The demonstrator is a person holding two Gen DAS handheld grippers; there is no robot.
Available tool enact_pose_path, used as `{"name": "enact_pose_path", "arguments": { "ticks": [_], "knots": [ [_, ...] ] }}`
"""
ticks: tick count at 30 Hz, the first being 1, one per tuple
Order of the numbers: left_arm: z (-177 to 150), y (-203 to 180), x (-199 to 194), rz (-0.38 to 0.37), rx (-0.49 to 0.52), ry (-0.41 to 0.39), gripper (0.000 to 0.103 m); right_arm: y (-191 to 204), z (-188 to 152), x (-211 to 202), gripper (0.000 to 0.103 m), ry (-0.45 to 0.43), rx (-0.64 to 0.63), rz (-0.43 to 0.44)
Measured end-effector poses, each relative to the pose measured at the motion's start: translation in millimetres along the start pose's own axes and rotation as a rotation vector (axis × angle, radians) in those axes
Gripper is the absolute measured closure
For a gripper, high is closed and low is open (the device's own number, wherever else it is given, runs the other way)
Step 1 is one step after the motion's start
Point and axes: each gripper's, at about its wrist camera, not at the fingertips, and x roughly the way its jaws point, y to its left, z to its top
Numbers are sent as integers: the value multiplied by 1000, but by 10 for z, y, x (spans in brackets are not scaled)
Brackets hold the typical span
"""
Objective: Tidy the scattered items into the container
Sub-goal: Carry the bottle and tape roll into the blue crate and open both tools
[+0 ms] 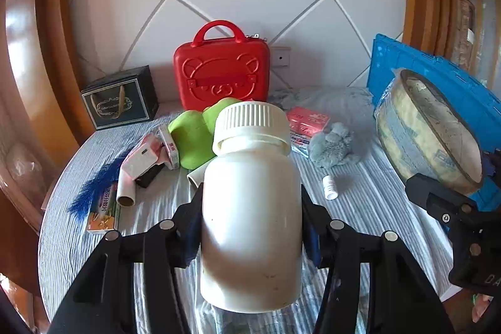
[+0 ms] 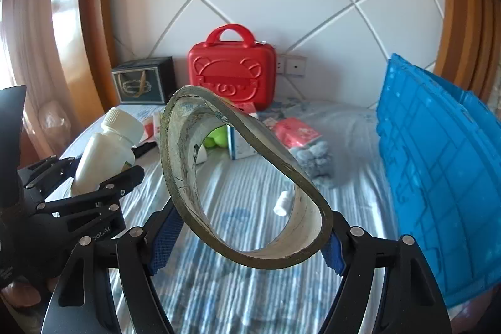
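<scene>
1. White bottle (image 1: pixel 250 208) fills the near foreground of the left wrist view, ribbed cap pointing to 12 o'clock; left gripper (image 1: pixel 252 205) jaws clamp its body from both sides
2. Tape roll (image 2: pixel 241 177), worn and squashed oval, sits clamped between the right gripper (image 2: pixel 250 227) jaws, set fairly wide
3. Both items are lifted clear of the striped bed sheet (image 1: pixel 369 202)
4. Blue crate (image 2: pixel 438 164), the container, stands at 3 o'clock on the bed
5. Small white vial (image 1: pixel 329 186) lies on the sheet at about 1 o'clock from the bottle; grey plush (image 1: pixel 332 146) just beyond it
6. Red case (image 1: pixel 222 67) stands at 12 o'clock against the wall; green toy (image 1: pixel 194 139) lies in front of it
</scene>
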Motion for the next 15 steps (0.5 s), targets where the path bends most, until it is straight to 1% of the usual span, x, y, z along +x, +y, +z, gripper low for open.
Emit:
{"name": "enact_pose_path", "arguments": {
  "ticks": [5, 9, 12, 15],
  "knots": [
    [104, -397, -154, -71, 53, -44, 51, -321, -28, -360, 27, -41, 57, -74],
    [217, -820, -239, -119, 85, -79, 51, -655, -53, -620, 27, -80, 90, -123],
    [324, -1216, -288, -149, 105, -107, 51, -1007, -74, -815, 27, -117, 114, -159],
    [467, -1692, -333, -166, 124, -148, 51, -1470, -109, -1010, 27, -157, 143, -189]
  ]
}}
